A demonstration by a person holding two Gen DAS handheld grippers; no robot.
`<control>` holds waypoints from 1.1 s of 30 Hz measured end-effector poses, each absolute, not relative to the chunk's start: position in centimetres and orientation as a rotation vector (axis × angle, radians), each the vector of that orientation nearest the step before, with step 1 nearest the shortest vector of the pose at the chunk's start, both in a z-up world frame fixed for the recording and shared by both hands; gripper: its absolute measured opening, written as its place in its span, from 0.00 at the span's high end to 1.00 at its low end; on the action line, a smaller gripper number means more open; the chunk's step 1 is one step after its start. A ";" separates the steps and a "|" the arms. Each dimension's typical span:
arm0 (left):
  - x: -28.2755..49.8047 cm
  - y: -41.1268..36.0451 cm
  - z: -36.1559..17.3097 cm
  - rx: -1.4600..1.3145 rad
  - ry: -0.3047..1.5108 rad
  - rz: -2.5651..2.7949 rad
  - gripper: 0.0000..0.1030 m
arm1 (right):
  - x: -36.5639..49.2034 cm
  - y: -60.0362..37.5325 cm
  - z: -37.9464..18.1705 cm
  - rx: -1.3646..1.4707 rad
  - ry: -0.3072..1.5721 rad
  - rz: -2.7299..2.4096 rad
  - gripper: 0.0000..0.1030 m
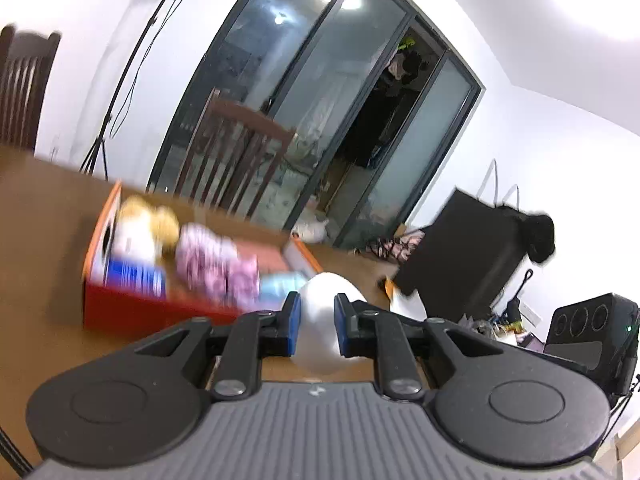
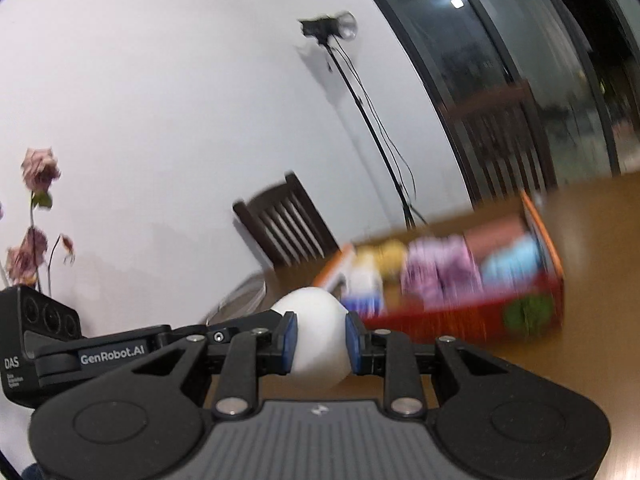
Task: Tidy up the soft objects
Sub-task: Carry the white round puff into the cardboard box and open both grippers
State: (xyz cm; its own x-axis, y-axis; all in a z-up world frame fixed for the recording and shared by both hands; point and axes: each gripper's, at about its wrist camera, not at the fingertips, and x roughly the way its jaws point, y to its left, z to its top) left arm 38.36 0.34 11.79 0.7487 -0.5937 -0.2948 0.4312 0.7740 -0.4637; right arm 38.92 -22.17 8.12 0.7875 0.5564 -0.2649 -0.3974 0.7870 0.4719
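Observation:
Both grippers hold one white soft rounded object above the wooden table. In the left wrist view my left gripper (image 1: 316, 328) is shut on the white soft object (image 1: 320, 320). In the right wrist view my right gripper (image 2: 320, 344) is shut on the same white object (image 2: 318, 336), and the left gripper's body (image 2: 92, 356) shows at the left. A red and orange box (image 1: 160, 308) lies ahead, holding a yellow plush (image 1: 148, 216), a pink patterned soft item (image 1: 216, 268) and a light blue item (image 1: 280, 284). The box also shows, blurred, in the right wrist view (image 2: 460, 320).
Wooden table (image 1: 40, 240) underneath. Dark wooden chairs (image 1: 240, 156) stand at the far side, another chair (image 2: 288, 224) by the wall. A lamp stand (image 2: 360, 92), glass sliding doors (image 1: 320, 100), a black bag (image 1: 472, 252) and dried flowers (image 2: 32, 216) surround the table.

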 end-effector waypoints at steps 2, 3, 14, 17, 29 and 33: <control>41.9 0.4 12.8 -0.378 0.459 -0.563 0.82 | 42.5 -22.0 9.4 0.410 0.408 0.532 0.76; 43.8 0.5 12.9 -0.371 0.474 -0.558 0.82 | 44.4 -22.0 9.8 0.426 0.429 0.533 0.76; 56.0 0.3 3.9 -0.337 0.834 -0.424 0.83 | 59.0 -20.3 1.1 0.573 0.887 0.415 0.76; 55.7 -0.2 3.1 -0.253 0.818 -0.435 0.82 | 59.2 -20.0 0.0 0.519 0.898 0.403 0.77; 54.0 0.8 6.7 -0.196 0.760 -0.399 0.62 | 58.6 -19.9 2.7 0.415 0.849 0.380 0.63; 50.8 2.6 11.3 -0.168 0.654 -0.366 0.56 | 56.1 -21.5 7.2 0.366 0.748 0.366 0.54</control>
State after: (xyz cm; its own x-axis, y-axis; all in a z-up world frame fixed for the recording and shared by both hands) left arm 50.77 2.56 11.33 0.7327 -0.3834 -0.5623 0.2790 0.9228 -0.2656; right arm 56.06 -21.52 7.22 0.6765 0.4452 -0.5867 -0.1899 0.8751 0.4451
